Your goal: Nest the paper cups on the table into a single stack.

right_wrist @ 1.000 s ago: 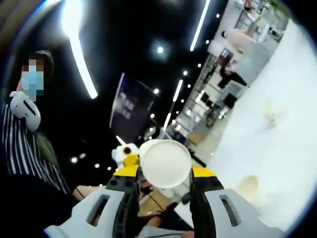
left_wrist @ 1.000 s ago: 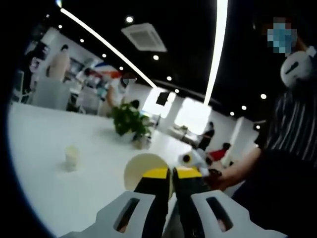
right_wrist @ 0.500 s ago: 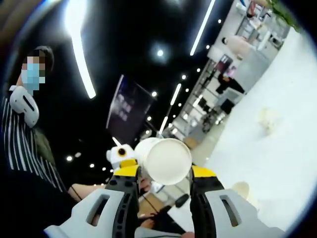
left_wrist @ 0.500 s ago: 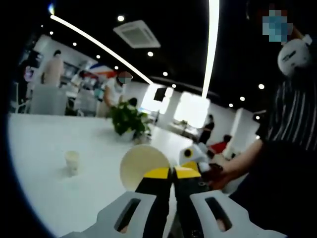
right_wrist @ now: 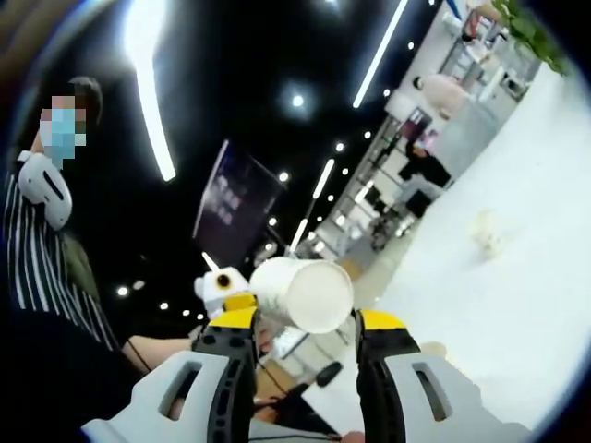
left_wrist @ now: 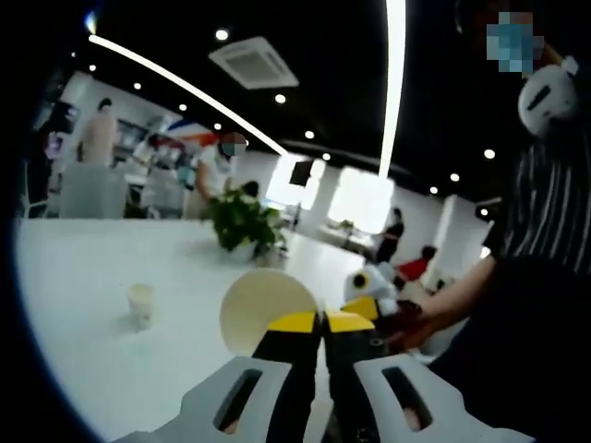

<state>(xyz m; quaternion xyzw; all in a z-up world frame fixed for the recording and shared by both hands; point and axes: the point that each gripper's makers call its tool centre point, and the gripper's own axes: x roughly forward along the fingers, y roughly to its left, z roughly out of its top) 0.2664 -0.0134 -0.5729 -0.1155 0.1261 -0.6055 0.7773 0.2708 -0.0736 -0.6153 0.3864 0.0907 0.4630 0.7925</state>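
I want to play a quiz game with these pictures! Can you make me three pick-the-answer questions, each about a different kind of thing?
1. Where is the leafy green potted plant?
A. On the white table, beyond the lone small paper cup
B. Hanging from the ceiling
C. Held between gripper jaws

2. What colour are the pads at the left gripper tips?
A. Red
B. Yellow
C. Blue

3. What is the right gripper doing?
A. Shut with nothing in it
B. Gripping a spoon
C. Holding a white paper cup between its jaws

Answers:
1. A, since the left gripper view shows the plant standing on the table behind the lone cup.
2. B, since the tips show yellow.
3. C, since the cup sits between the two yellow-tipped jaws in the right gripper view.
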